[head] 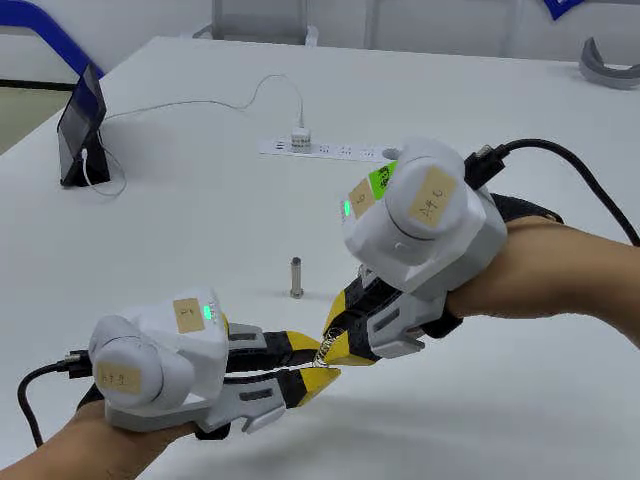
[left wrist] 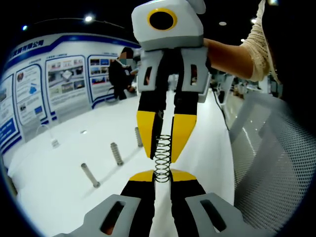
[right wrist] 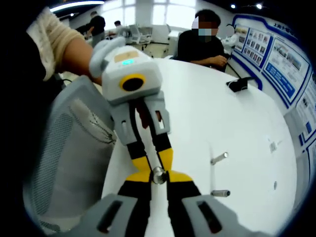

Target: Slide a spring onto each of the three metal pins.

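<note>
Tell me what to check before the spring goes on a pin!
1. Is the spring gripped? Ok: the left hand-held gripper and the right hand-held gripper both pinch it.
2. Is the spring straight? Ok, no bend shows.
3. Are the pins upright? Ok: the nearest metal pin, the middle metal pin and the far metal pin all stand.
4. Is a bare pin waiting? Ok, the nearest metal pin looks bare.
5. Does the middle metal pin already wear a spring? Cannot tell.
6. Is the spring above a pin? Not ok, it is off to their side.
</note>
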Demonstrator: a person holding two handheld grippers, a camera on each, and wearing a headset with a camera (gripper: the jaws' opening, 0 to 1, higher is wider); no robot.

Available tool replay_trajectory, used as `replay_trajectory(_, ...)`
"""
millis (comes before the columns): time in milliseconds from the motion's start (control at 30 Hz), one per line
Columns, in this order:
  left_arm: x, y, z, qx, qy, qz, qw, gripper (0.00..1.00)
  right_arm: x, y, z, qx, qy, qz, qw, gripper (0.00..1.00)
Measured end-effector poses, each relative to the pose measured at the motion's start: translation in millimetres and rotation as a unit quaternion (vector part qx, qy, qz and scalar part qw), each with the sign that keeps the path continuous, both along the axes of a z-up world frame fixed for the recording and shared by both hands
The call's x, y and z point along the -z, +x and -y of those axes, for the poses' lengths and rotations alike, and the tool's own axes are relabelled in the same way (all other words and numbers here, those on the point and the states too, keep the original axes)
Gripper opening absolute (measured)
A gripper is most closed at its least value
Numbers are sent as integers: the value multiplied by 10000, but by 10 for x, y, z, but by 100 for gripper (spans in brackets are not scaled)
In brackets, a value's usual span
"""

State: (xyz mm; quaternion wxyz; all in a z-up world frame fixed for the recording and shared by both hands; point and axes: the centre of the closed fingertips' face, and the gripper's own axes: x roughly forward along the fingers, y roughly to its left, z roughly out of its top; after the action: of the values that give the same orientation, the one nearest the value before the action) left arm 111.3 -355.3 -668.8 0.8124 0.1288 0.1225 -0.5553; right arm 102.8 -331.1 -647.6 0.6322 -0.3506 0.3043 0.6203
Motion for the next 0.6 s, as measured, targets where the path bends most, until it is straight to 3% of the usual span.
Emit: replay_trajectory(600,-70,108,-88,-288,-144,-1,9995,12,-83,102,-102,-192,-169,119,9996,12)
